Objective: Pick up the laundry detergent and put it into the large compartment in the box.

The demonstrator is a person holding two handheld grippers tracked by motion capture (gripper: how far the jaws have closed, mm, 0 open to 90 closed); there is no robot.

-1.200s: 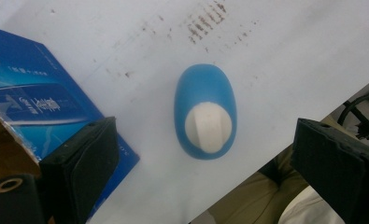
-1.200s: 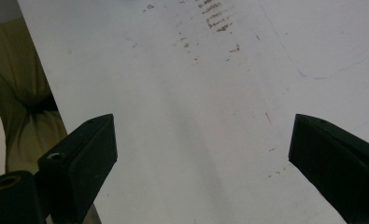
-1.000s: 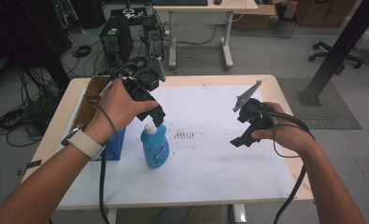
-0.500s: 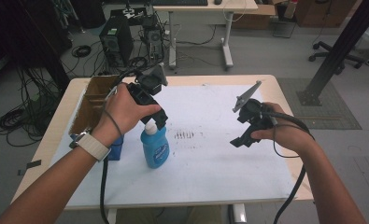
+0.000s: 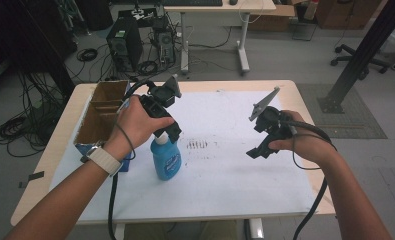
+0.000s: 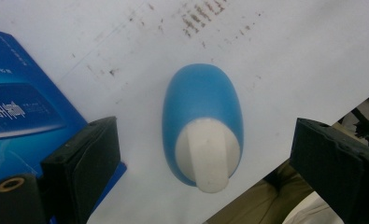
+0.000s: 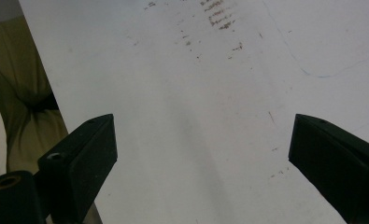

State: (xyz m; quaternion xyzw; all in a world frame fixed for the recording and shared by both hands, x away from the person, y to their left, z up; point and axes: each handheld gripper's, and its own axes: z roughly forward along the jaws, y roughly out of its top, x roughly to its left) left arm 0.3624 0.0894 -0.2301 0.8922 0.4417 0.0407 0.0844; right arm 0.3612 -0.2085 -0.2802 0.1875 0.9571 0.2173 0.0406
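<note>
Both grippers have jaws spread wide; the left gripper (image 5: 172, 134) has come down over the blue bottle (image 5: 165, 159), standing at 3 o'clock of the blue box (image 6: 23, 112), while the right gripper (image 5: 257, 150) has barely moved

- Left gripper (image 5: 172, 134) pointed straight down, jaws spread wide, hand (image 5: 137, 122) wrapped around its grip
- Right gripper (image 5: 255, 151) held level with it, well apart, jaws wide, angled downward
</note>
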